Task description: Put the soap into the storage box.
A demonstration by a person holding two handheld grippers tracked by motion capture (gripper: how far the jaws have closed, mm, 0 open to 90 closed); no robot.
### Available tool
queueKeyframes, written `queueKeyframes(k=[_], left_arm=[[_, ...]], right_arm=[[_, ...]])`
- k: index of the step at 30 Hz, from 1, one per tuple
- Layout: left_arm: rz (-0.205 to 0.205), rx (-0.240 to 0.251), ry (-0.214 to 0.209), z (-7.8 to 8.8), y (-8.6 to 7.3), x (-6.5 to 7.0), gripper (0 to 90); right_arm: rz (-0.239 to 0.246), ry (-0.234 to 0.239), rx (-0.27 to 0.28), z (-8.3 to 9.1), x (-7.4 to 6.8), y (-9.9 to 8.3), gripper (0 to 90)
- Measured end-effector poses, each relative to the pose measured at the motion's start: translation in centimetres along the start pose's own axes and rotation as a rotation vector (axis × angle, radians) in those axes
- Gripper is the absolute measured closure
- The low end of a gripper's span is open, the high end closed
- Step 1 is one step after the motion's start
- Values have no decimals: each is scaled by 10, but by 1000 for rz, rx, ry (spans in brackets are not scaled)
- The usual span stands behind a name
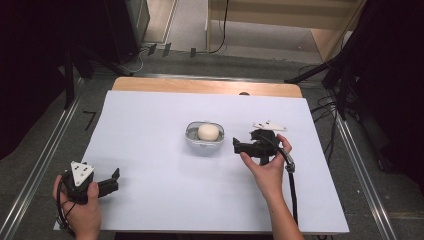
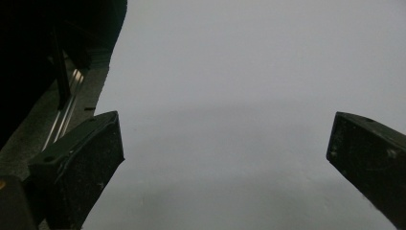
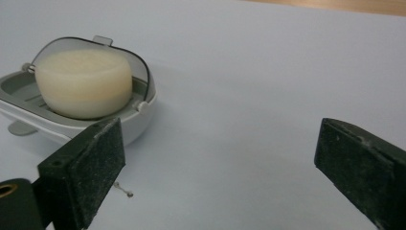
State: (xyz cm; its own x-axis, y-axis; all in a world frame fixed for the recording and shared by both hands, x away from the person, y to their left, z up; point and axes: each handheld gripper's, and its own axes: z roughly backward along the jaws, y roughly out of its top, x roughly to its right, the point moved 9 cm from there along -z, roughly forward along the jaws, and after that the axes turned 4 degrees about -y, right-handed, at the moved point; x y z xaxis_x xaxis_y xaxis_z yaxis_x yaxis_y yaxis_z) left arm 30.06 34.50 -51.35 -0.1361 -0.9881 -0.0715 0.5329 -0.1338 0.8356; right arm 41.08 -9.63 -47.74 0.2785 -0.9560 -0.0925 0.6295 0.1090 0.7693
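Soap bar (image 1: 208,131), cream-white, round w/ flat top and slightly rounded edge, sits in a soap dish (image 1: 192,141) near the centre of the table, on a big white paper sheet (image 1: 150,175) that covers most of the tabletop. Dish is oval, white outside w/ a grey slotted insert, small tabs at its rim, and a thin dark-edged clear lid standing up behind the bar; in the right gripper view the soap bar (image 3: 84,84) fills much of the dish (image 3: 139,124) and rests on the grey insert. Around it: bare paper on every side, a strip of wooden table edge (image 1: 200,86) at the far side, metal rails and cables on the floor beyond. Right gripper (image 1: 239,146) is just beside the dish on its right, not touching it, jaws wide apart w/ nothing between them, only paper; a small bit of wire or staple (image 3: 125,190) lies on the sheet near one jaw. Nothing stands between that gripper and the dish. Left gripper (image 1: 114,180) is well apart, at the near left corner of the sheet, held in the person's left hand (image 1: 82,210), jaws also spread w/ only bare paper between them.
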Motion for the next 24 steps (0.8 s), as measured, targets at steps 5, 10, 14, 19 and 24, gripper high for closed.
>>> queueKeyframes(k=[5,10,14,19,24], left_arm=[[-9,-1,1,0,0,0,0],[-15,-2,4,0,0,1,0],[-15,-4,4,0,0,1,0],[-15,-5,5,-1,0,0,0],[-16,-4,7,0,0,1,0]], right_arm=[[-1,-9,-7,4,14,-9,18],[-18,-11,-6,6,28,-18,18],[-27,-26,-19,8,37,-26,18],[-28,-22,-16,11,46,-35,18],[-46,-22,-12,14,54,-41,18]])
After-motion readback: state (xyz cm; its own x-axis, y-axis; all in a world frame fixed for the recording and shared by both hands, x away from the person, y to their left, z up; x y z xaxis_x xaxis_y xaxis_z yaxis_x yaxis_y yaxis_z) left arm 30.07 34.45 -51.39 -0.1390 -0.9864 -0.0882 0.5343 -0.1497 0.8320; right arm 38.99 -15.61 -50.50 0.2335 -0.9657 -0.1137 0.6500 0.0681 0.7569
